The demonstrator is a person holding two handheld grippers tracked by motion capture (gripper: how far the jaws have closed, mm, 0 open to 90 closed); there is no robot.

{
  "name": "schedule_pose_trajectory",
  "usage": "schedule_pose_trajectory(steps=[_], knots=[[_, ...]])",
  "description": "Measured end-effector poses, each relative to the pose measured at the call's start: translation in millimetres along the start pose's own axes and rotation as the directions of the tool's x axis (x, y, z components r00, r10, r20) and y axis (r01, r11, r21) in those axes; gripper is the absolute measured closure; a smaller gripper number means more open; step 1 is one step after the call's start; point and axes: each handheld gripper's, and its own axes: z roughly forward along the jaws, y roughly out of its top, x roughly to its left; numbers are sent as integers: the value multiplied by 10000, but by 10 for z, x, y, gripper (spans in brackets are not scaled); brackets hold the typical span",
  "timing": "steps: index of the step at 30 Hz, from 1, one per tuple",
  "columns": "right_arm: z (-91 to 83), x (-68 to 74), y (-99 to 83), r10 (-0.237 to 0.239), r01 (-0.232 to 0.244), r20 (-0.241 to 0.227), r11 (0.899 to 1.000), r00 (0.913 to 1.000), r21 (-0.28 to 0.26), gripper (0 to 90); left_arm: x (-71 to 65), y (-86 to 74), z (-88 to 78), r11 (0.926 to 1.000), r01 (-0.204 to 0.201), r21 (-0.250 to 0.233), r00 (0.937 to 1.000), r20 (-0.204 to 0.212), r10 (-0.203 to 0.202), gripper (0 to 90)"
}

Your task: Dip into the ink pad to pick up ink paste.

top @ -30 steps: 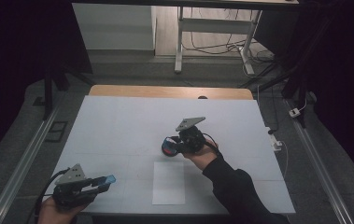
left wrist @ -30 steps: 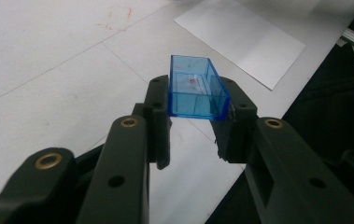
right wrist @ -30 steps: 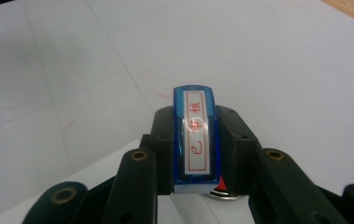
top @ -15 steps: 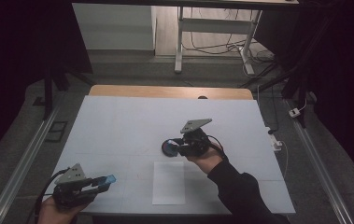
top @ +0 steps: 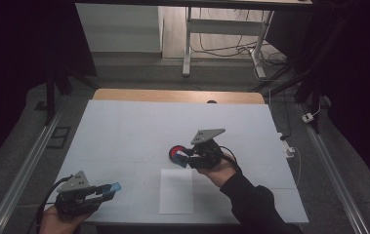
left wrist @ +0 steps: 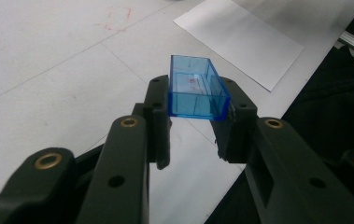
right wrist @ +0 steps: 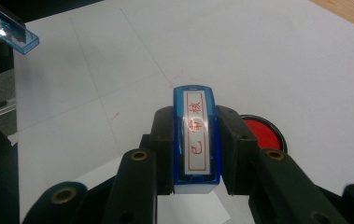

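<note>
- The left gripper (top: 105, 190) is hovering near the white table's (top: 124, 131) near-left corner, jaws pointing toward its right side and clamping a blue cap (left wrist: 194, 88).
- The right gripper (top: 185, 157) is hanging over the table's middle, sleeved forearm reaching from its near edge, jaws gripping a blue stamp (right wrist: 196, 135).

A lab-like recording room: white-covered table (top: 124, 131), metal rails (top: 21, 170), trailing floor cables (top: 231, 46), dark surroundings.

Blue stamp (right wrist: 196, 140), red-lettered white label on top, held lengthwise above table just beside red ink pad (right wrist: 261, 130). Clear blue cap (left wrist: 195, 88), open side up, held near table's front-left corner.
</note>
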Motion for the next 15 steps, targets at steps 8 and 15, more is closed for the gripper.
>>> schedule_pose_trajectory(steps=[8, 15], knots=[[-69, 91, -52, -69, 69, -14, 10000, 10000, -21, 695, -5, 1, 1, 10000, -51, 6, 10000, 1, 51, 683], [-130, 158, -93, -135, 135, -136, 9999, 9998, -46, 695, -1, 0, 0, 10000, -32, -13, 10000, 42, 32, 683]])
